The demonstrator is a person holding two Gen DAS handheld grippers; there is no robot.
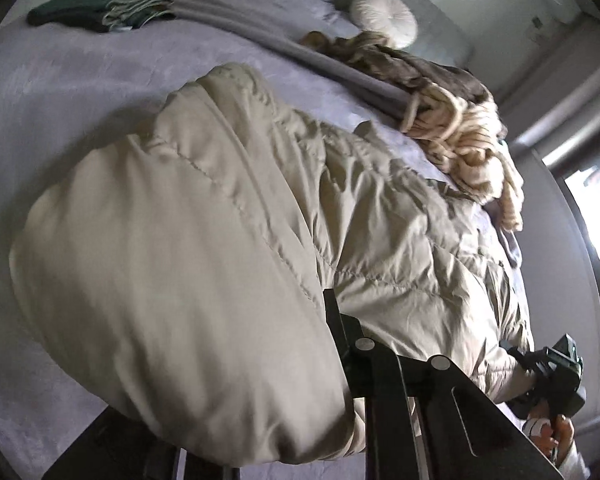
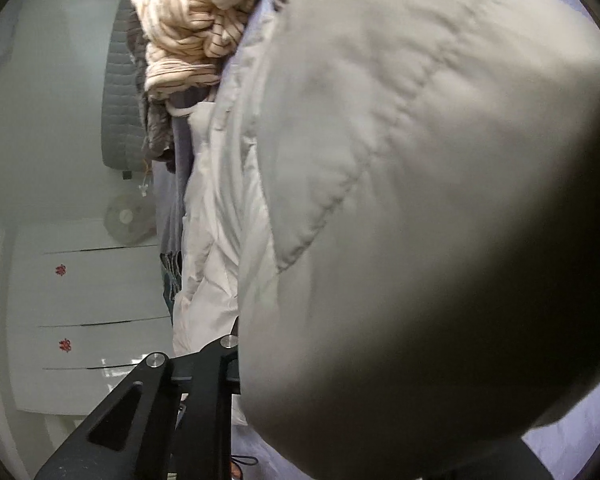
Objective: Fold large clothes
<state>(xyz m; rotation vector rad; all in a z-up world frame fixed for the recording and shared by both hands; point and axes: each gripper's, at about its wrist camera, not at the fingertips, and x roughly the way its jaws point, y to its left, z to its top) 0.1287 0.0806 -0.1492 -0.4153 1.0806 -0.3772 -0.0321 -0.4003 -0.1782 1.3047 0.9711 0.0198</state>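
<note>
Left gripper (image 1: 332, 340): we see one finger (image 1: 334, 316) against the beige puffer jacket (image 1: 188, 248), the other buried under a padded fold, so we can't tell whether it's clamped. Right gripper (image 2: 236, 344): same story, fabric covers the tips, grip state unclear. In the left view we see it at the jacket's far edge. Jacket lies bunched on the lavender bedsheet (image 1: 80, 80). Beyond it: striped cream knit (image 1: 472, 148), grey blanket (image 1: 236, 12), dark green scarf (image 1: 96, 6), round white cushion (image 1: 384, 16).
</note>
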